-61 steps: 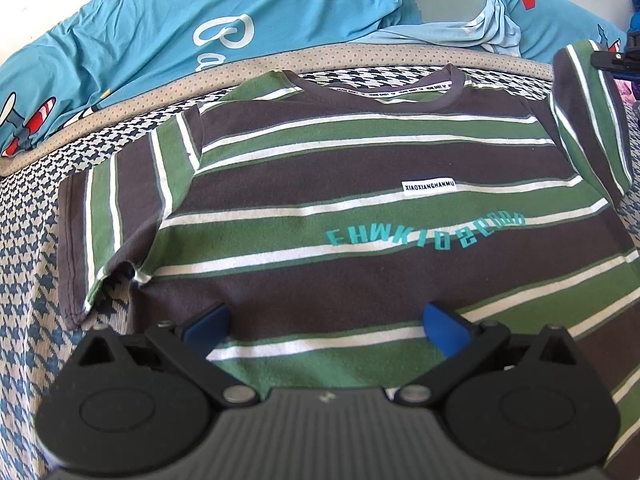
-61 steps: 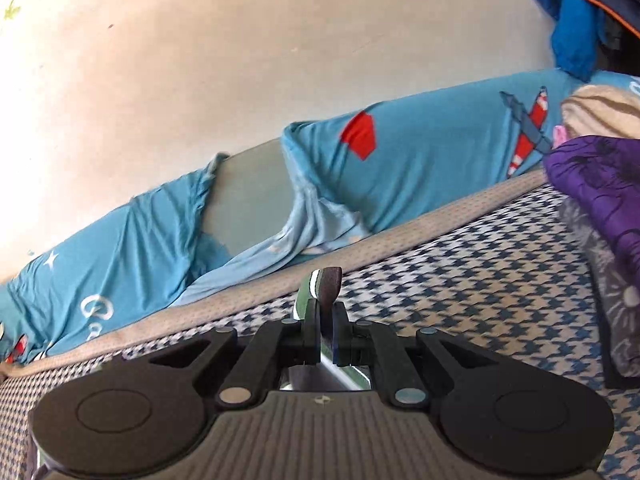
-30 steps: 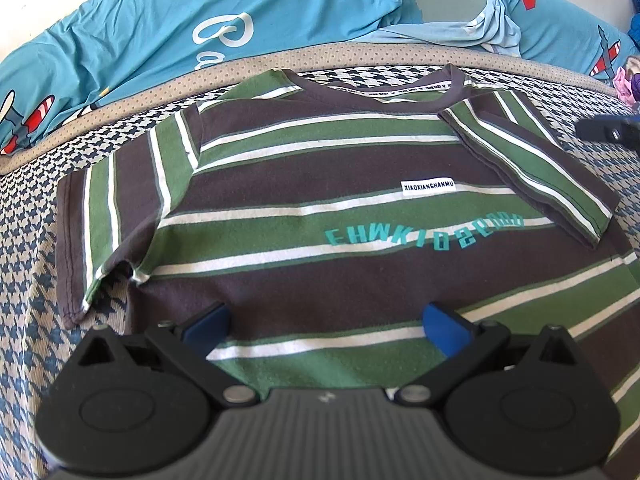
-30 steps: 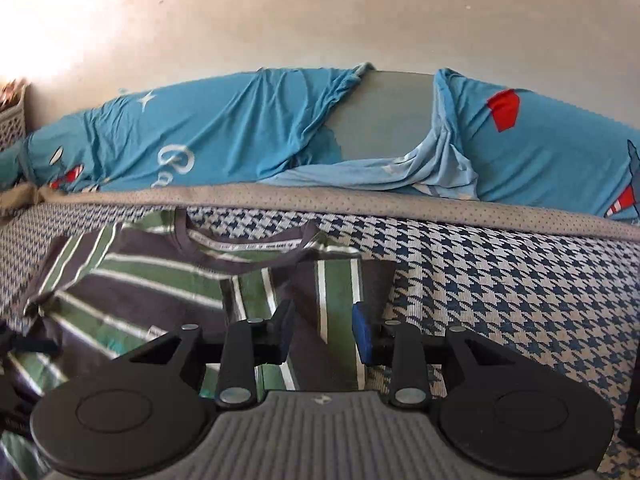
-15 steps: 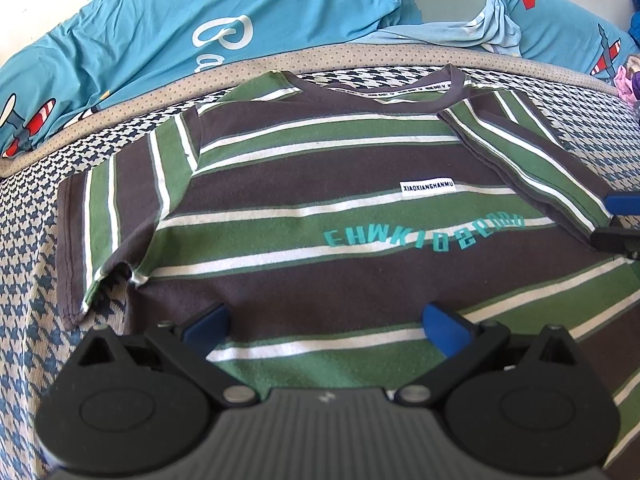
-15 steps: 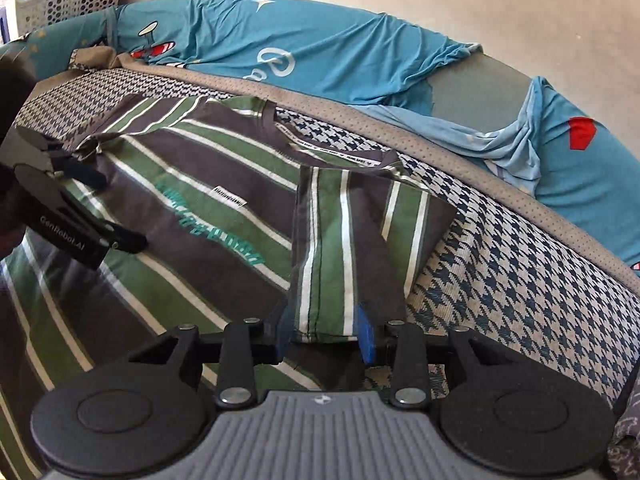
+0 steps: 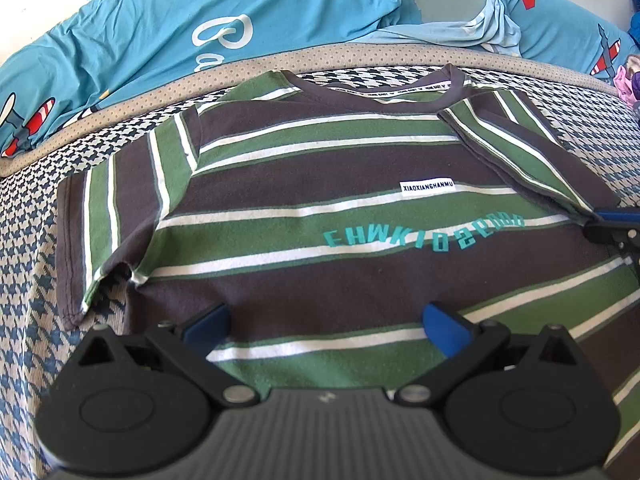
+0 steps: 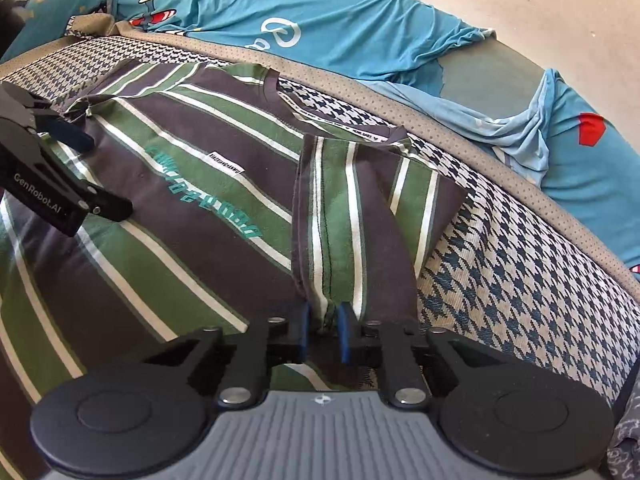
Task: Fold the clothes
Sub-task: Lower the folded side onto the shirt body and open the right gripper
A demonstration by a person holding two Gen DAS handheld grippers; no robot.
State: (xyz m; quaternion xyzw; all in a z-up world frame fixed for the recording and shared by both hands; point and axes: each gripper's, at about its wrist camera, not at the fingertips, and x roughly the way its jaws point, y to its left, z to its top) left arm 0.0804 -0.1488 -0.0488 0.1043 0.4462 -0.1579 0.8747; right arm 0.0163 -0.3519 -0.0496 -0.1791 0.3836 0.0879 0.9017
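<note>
Sleeve fold on the striped T-shirt (image 7: 320,208), which lies flat on the houndstooth bed cover (image 8: 520,248).
Your right gripper (image 8: 323,330), fingers just closing, pinches the folded sleeve (image 8: 352,216) hem; lay it flat. Your left gripper (image 7: 324,326) hovers spread, holding nothing. The shirt's lower hem is cut off.

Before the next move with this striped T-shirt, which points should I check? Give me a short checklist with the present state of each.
1. Right gripper pinches the folded sleeve hem: ok; the jaws have just been closing on the fabric.
2. Sleeve lies folded over the striped T-shirt front: ok.
3. Other sleeve folded in: not ok, it lies spread flat.
4. Left gripper free: ok, jaws open over the lower shirt, gripping nothing.
5. Shirt body flat on the houndstooth cover: ok, small ripples only.
6. Bottom hem straight: cannot tell, out of view.
</note>
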